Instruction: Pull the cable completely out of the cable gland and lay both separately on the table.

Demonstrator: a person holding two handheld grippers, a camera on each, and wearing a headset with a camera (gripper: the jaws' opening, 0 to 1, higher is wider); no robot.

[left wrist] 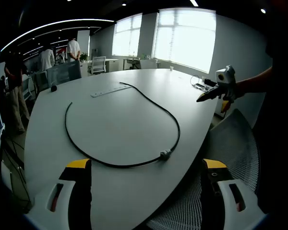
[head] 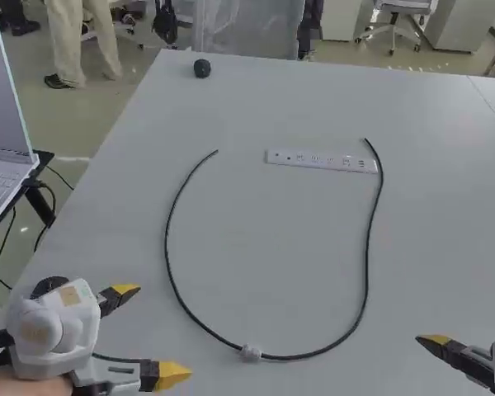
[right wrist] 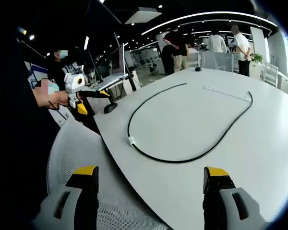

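A long black cable [head: 169, 247] lies in a wide U on the pale table [head: 272, 239]. A small whitish cable gland [head: 250, 352] sits on the cable at the bottom of the loop, near the front edge. My left gripper [head: 148, 332] hovers at the lower left, open, empty, a short way left of the gland. A yellow fingertip [head: 435, 340] of my right gripper pokes in at the lower right. In the left gripper view the gland [left wrist: 165, 154] lies ahead of the open left gripper [left wrist: 146, 164]. In the right gripper view the right gripper [right wrist: 150, 171] is open, the gland [right wrist: 131, 141] beyond it.
A white power strip [head: 322, 161] lies across the loop's open end. A small dark round object [head: 201, 68] sits at the far edge. A laptop [head: 0, 124] stands off the table's left. A mesh chair [left wrist: 230, 143] is below the front edge. People stand beyond.
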